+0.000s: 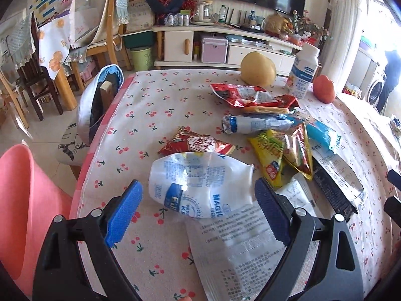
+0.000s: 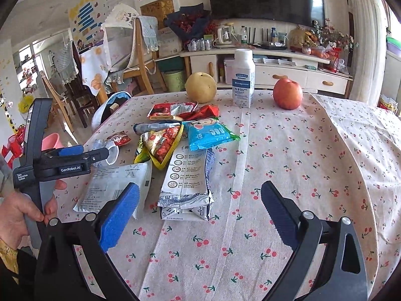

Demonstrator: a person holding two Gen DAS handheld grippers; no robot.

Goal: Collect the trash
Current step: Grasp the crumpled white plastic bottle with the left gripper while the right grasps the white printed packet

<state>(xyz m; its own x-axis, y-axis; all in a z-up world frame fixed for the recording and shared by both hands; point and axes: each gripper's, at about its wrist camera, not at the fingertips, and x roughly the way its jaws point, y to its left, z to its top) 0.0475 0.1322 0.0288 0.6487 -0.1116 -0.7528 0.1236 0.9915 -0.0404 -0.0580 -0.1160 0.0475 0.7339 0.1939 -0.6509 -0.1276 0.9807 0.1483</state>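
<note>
Living-room setting: TV unit along the back wall, wooden chairs to the left, a table under a cherry-print tablecloth in front of me.

Trash sits in a loose heap left of the table's centre. From the left wrist view, nearest item is a crumpled white plastic bag with blue print; I can read "MAGIC" on it, the rest is too creased. It overlaps a flat white printed wrapper whose small text I cannot read. Behind the bag lies a red snack packet. To its right: a yellow packet, a rolled white-blue wrapper, and a red foil wrapper farther back.

From the right wrist view, a blue packet with a cartoon face lies on a white carton-style pack showing a column of round icons; its lettering is too small for me.

At the far edge stand a yellow pear, a white bottle with a blue label I can't read, and a red apple.

Left gripper: jaws wide apart, straddling the near end of the crumpled bag, pads not pressing it. Its body reads "GenRobot.AI" and "Data Acquisition System" in the right view, with a hand on its handle.

Right gripper: jaws wide apart, holding nothing, above bare cloth just beside the carton pack.

Pink bin sits off the table's left edge.
</note>
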